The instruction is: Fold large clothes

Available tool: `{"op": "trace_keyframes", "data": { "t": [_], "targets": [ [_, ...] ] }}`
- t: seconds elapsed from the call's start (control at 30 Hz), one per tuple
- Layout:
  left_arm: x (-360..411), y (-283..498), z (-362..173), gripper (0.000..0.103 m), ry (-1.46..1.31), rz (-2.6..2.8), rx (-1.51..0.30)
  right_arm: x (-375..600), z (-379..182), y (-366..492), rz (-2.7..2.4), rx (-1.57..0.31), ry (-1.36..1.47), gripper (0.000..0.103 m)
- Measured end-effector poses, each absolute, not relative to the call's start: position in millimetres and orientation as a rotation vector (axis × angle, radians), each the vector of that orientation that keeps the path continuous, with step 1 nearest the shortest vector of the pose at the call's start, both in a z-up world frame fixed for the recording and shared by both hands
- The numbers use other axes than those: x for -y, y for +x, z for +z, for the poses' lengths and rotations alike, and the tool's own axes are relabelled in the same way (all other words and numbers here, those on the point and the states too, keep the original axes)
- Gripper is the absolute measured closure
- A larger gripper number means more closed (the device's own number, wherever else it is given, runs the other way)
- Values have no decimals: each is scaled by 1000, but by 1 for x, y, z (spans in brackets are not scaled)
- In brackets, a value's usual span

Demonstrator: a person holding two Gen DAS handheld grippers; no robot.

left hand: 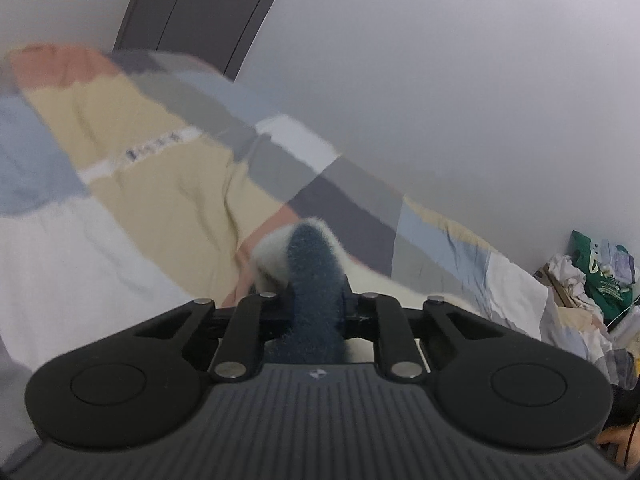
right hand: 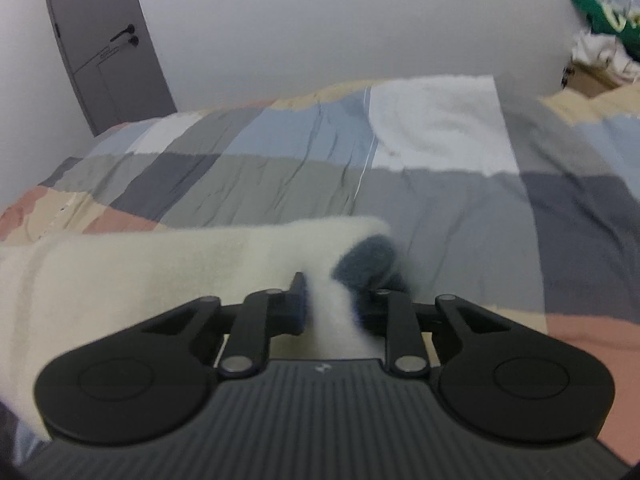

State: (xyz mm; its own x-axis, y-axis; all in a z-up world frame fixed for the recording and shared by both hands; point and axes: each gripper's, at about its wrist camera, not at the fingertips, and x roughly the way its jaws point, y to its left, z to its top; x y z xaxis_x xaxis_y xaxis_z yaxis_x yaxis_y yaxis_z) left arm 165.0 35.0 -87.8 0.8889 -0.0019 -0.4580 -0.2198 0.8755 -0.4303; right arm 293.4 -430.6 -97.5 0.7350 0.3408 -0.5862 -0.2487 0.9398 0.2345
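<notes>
The garment is fleecy, cream-white with dark teal parts. In the left wrist view my left gripper (left hand: pixel 316 300) is shut on a teal fold of the garment (left hand: pixel 312 264), with cream fleece bunched just beyond the fingers. In the right wrist view my right gripper (right hand: pixel 330 308) is shut on a cream strip of the garment (right hand: pixel 160 264), which stretches off to the left; a teal patch (right hand: pixel 366 260) bulges just past the right finger. Both grippers hold the cloth above the bed. The views are blurred by motion.
A bed with a patchwork cover (right hand: pixel 280 168) in grey, blue, beige and pink fills both views. A grey door (right hand: pixel 104 52) stands in the white wall behind. A pile of bags and clothes (left hand: pixel 592 272) lies at the right end of the bed.
</notes>
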Motion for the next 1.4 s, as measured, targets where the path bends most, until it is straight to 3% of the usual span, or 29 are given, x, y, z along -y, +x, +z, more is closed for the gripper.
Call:
{"op": "trace_keyframes", "data": {
  "t": [0.2,0.33,0.4,0.53,0.8,0.9,0.97,1.03,1.4],
  "targets": [
    [-38,187,-104,83,-439,161,-535,429,-104,304,262,-671,150,77],
    [-43,194,-117,72,-402,156,-593,427,-118,306,266,-709,127,67],
    [-46,192,-116,70,-416,151,-590,429,-119,305,259,-708,139,59],
    [-43,185,-110,67,-405,160,-567,431,-117,305,171,-743,108,19],
    [-20,123,-80,58,-325,171,-477,433,-107,301,135,-738,117,19],
    [-8,100,-71,49,-346,126,-464,429,-98,295,133,-697,101,19],
    [5,94,-68,35,-325,116,-475,429,-89,290,143,-664,119,19],
    [21,93,-67,28,-252,162,-506,429,-81,284,144,-629,138,19],
    [38,106,-101,18,-576,-52,-733,400,-61,262,249,-593,132,19]
  ]
}}
